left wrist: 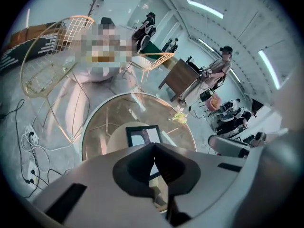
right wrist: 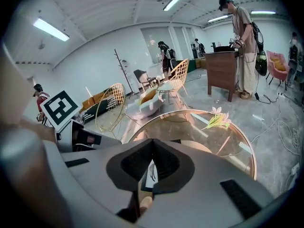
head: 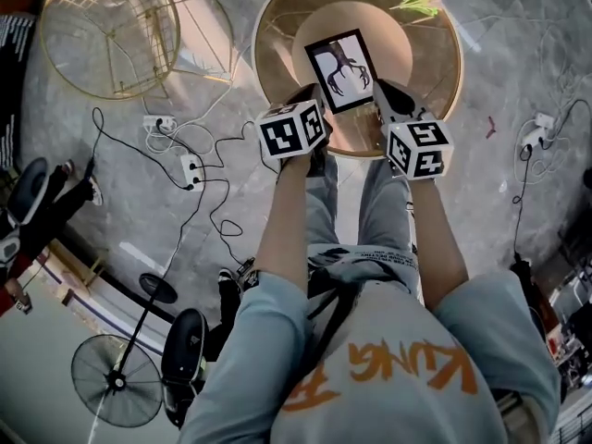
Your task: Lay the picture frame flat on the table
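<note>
Left gripper (left wrist: 154,146), right gripper (right wrist: 152,142) (both closed), picture frame (head: 340,70) seemingly flat

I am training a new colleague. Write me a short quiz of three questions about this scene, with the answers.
1. True or false: the picture frame lies flat on the round table.
2. What else lies on the table? A. a flower B. a cup C. a book
3. Fill in: the left gripper is ____ (open or shut).

Key: 1 true; 2 A; 3 shut, with nothing held.
</note>
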